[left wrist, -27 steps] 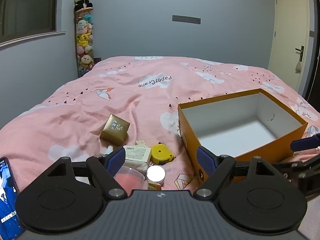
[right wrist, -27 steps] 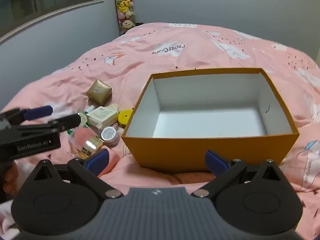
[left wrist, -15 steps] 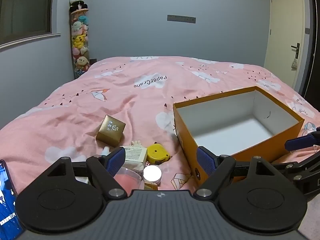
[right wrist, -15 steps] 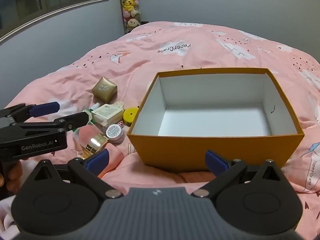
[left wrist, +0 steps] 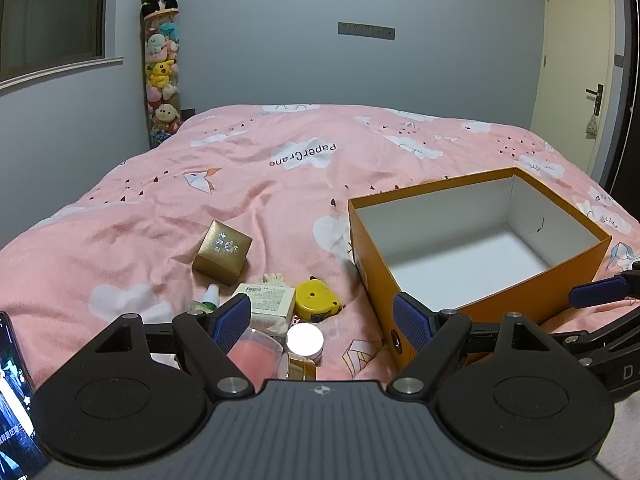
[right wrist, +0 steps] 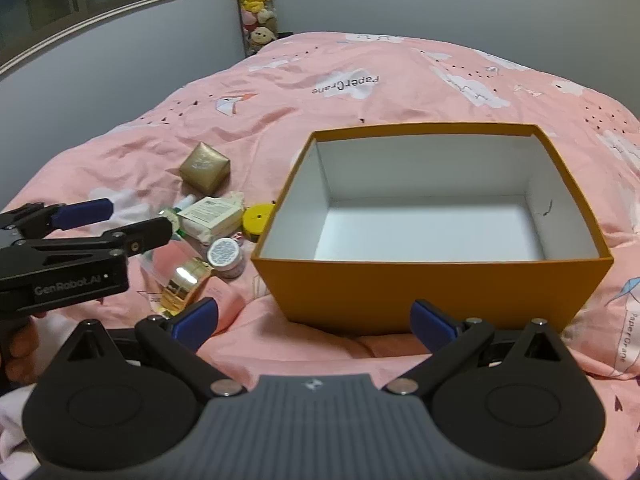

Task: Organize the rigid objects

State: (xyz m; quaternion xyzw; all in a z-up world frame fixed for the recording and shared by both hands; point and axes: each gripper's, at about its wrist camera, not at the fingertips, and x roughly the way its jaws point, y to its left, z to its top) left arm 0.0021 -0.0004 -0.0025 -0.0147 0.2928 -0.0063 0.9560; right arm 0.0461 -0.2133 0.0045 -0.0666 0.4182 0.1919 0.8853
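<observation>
An empty orange box [left wrist: 560, 292] with a white inside sits on the pink bed; it also shows in the right wrist view [right wrist: 432, 284]. Left of it lies a cluster: a gold box [left wrist: 222, 252], a yellow tape measure [left wrist: 316, 296], a white carton [left wrist: 268, 302], a silver-lidded jar [left wrist: 305, 340], a pink-filled clear cup [left wrist: 254, 356] and a small spray bottle [left wrist: 210, 296]. My left gripper [left wrist: 322, 320] is open and empty above the cluster, seen from the side in the right wrist view [right wrist: 132, 222]. My right gripper [right wrist: 314, 320] is open and empty before the box's near wall.
A phone [left wrist: 14, 400] lies at the left edge. A clear tube of plush toys [left wrist: 162, 80] stands in the far corner. A door [left wrist: 576, 68] is at the far right. The pink duvet [left wrist: 280, 184] stretches beyond the objects.
Both grippers have drawn back and risen slightly, so the box and cluster sit a little farther off. Both stay open and nothing was taken hold of.
</observation>
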